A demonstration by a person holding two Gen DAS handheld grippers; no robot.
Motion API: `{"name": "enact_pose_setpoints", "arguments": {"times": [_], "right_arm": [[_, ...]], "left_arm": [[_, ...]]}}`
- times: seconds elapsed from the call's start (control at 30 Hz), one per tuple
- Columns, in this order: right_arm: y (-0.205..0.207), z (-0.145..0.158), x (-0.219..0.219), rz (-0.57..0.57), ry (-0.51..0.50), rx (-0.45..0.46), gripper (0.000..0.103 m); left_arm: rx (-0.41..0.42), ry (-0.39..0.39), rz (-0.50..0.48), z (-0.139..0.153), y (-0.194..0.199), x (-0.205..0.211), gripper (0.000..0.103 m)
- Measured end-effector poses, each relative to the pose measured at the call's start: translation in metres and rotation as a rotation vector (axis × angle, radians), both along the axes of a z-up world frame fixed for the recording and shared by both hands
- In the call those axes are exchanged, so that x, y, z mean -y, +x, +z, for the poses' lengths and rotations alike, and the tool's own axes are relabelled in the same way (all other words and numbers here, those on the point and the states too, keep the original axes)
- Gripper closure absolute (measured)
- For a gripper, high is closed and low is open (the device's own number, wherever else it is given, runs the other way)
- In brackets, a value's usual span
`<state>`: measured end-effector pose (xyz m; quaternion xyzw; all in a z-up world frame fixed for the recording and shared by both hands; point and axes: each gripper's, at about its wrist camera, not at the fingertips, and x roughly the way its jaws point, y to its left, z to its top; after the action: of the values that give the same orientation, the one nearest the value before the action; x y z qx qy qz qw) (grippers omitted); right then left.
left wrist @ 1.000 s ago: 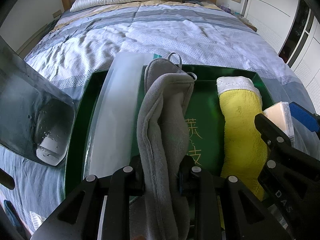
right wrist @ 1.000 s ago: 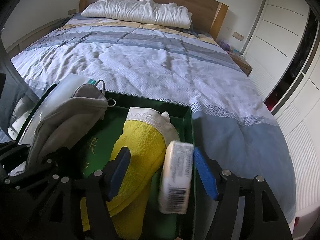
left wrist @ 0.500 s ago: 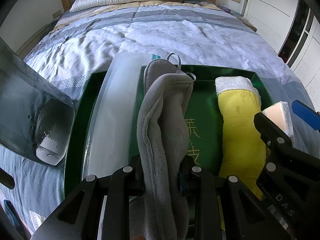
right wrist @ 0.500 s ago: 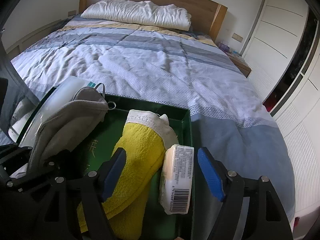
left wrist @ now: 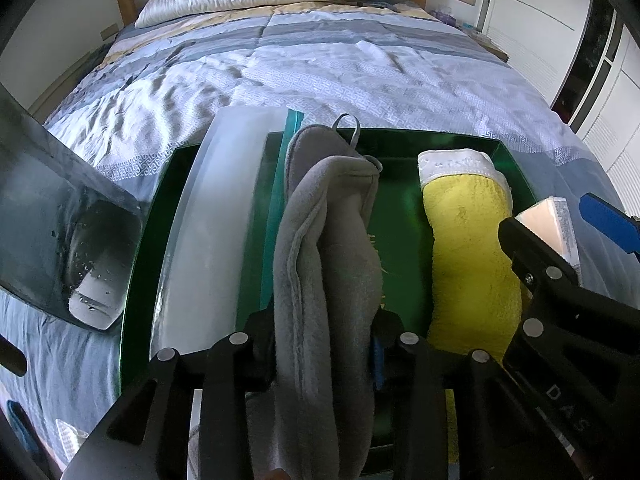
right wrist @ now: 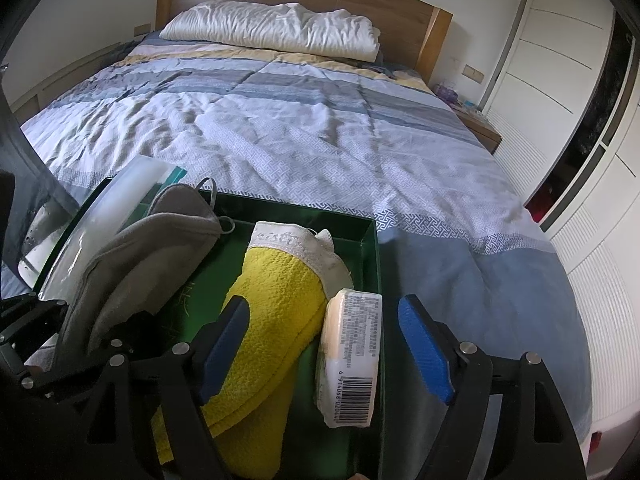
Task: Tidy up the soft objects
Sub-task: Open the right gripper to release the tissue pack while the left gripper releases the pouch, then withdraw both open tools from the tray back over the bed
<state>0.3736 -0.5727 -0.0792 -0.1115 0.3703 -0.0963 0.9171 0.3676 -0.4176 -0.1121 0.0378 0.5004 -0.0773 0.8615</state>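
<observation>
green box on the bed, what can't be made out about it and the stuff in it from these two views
- Gold characters on the green box floor: left wrist view, mostly covered by the grey towel.
- Near end of the yellow towel: right wrist view, hidden behind the right gripper fingers.
- Label text on the wrapped sponge: right wrist view, too small to read.
- Lower end of the grey towel: left wrist view, cut off by the bottom edge below the left gripper.

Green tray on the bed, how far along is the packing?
Done: rolled yellow towel and wrapped sponge sit in the green tray; right gripper is open. In hand: left gripper clamps the grey fleece cloth. Left: setting it down.
</observation>
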Motion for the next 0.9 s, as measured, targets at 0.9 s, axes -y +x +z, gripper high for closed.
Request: {"name": "enact_pose_setpoints", "arguments": {"times": [0.9], "right_arm": [[-0.008,0.016,-0.003,0.000,0.002,0.034,0.025]], "left_arm": [[0.041,-0.038,-0.001,0.013,-0.005,0.000,0.043]]}}
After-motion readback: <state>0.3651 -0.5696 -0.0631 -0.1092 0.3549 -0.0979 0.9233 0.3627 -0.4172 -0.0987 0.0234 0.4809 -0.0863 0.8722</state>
